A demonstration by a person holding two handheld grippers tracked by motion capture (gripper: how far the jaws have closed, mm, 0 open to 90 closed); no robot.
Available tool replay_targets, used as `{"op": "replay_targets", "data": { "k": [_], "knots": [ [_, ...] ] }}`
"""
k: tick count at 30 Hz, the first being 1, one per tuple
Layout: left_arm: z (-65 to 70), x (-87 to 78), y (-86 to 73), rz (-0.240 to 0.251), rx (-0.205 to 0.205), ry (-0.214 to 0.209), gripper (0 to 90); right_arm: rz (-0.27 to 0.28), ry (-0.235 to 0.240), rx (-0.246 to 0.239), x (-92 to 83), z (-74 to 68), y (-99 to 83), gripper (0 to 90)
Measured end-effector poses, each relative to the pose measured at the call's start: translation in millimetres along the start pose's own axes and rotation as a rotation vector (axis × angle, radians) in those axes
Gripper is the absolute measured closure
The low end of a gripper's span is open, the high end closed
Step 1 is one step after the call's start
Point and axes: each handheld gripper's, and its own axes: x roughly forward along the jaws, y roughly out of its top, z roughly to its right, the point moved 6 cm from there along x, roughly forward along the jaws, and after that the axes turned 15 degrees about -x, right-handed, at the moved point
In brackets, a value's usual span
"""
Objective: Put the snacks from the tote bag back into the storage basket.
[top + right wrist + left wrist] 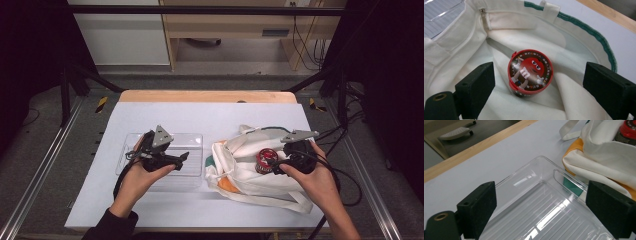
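A white cloth bag [250,167] with green and orange trim lies open on the right of the table. Inside it stands a round candy tub with a red lid [265,160] [530,72]. My right gripper [278,167] [539,92] hovers at the bag's mouth, open, its jaws wide on either side of the tub without touching it. A clear plastic tray [192,142] [544,202] lies left of the bag. Over the tray my left gripper [181,159] [539,212] is open with nothing between its jaws.
The white table sheet [200,112] has a wooden edge [207,96] at the far side. Black metal frame rails and cables flank the table. A bag strap [569,128] lies loose on the sheet beyond the tray.
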Motion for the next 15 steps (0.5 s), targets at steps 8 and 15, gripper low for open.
{"op": "replay_targets", "data": {
  "k": [8, 15],
  "knots": [
    [-16.1, -9.8, -9.9, -0.009, -0.014, 0.033, 8.9, -0.026, 0.034, -0.006, 2.5, 4.0, 1.6, 11.8],
    [-31.1, -13.7, -16.5, 0.001, -0.046, 0.055, 8.9, -0.044, 0.068, -0.010, 6.4, 4.8, 2.9, 12.1]
  ]
}}
